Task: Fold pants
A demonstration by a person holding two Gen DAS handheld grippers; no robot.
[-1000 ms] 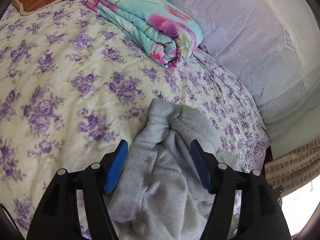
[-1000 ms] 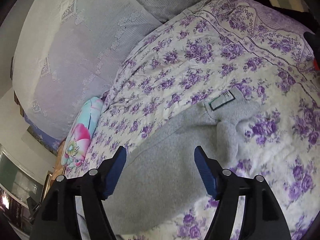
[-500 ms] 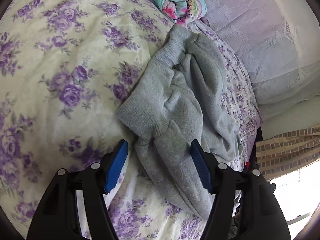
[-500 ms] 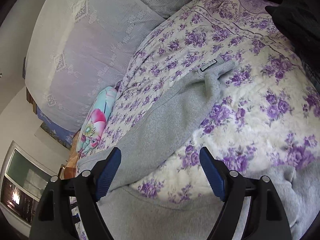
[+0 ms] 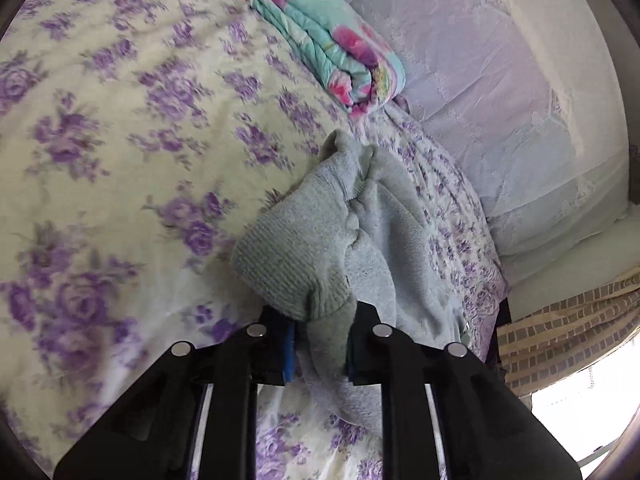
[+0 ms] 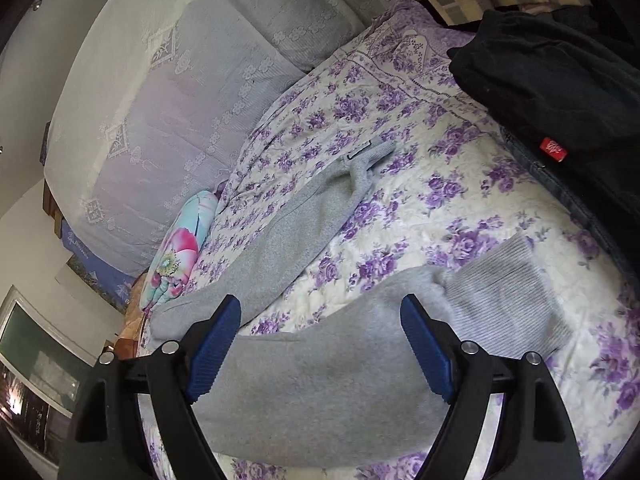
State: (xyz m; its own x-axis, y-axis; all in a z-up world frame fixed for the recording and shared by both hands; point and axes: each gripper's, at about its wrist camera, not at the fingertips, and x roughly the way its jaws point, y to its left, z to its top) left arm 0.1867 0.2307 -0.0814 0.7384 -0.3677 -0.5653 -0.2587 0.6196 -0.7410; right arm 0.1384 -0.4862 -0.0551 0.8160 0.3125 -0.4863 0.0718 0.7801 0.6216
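A bedspread (image 6: 472, 208) printed with purple flowers covers the bed, and a folded teal and pink floral quilt (image 5: 336, 44) lies at its far edge against a pale lace-covered cushion (image 5: 480, 92). In the right wrist view a pile of dark clothing (image 6: 560, 80) sits on the bed beyond the near cuff, bearing a small red tag (image 6: 553, 149) whose marks are too small to read. The grey pants (image 6: 320, 380) lie spread on the bedspread, one leg running off toward the quilt and ending in a cuff with a small rectangular label, unreadable. The left gripper (image 5: 318, 344) is closing its jaws on a bunch of grey cloth by the ribbed band, cloth pinched between the blue pads. The right gripper (image 6: 320, 348) stands wide apart over the near leg, the cloth below and between its fingers, the ribbed cuff (image 6: 504, 300) just to its right.
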